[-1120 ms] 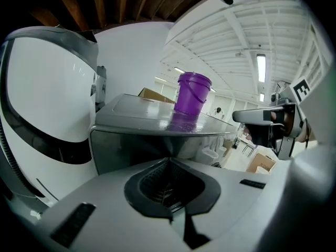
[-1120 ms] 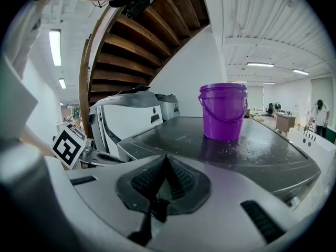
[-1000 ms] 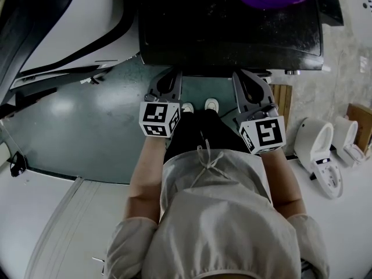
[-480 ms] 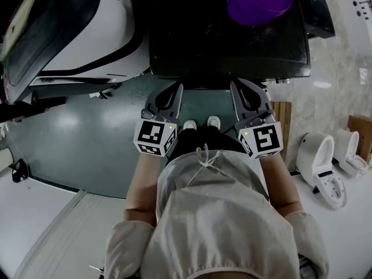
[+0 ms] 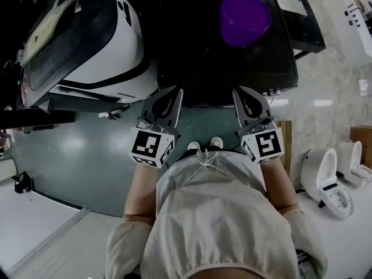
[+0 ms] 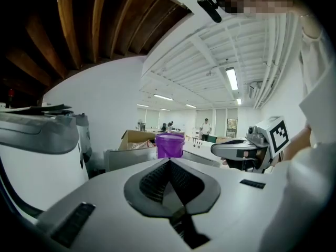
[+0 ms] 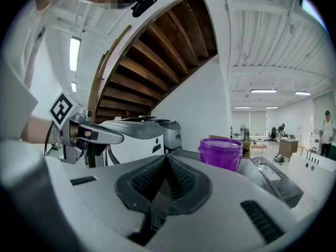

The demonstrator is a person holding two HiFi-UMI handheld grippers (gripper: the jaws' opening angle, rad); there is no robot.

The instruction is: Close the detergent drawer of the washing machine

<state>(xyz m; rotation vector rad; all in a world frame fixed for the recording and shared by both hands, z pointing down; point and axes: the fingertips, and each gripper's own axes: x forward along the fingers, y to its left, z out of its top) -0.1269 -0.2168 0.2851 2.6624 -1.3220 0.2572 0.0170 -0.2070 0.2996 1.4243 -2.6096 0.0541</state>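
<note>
A dark-topped washing machine (image 5: 192,45) stands straight ahead of me, and a purple cup (image 5: 244,17) rests on its top. I cannot make out its detergent drawer in the head view. In the right gripper view a grey part with a recess (image 7: 275,180) lies to the right of the purple cup (image 7: 220,152); whether that is the drawer I cannot tell. My left gripper (image 5: 176,92) and right gripper (image 5: 236,92) are both shut and hold nothing, level with the machine's front edge. The left gripper view looks past its shut tips (image 6: 169,160) at the cup (image 6: 169,145).
A white machine with a dark lid (image 5: 87,45) stands to the left of the washing machine. White toilet bowls (image 5: 325,176) sit on the floor at the right. The green floor (image 5: 75,150) lies below me, with my feet (image 5: 203,145) between the grippers.
The head view has tipped up, so more of the machine top and the whole purple cup now show. Both grippers stay shut and side by side in front of the machine.
</note>
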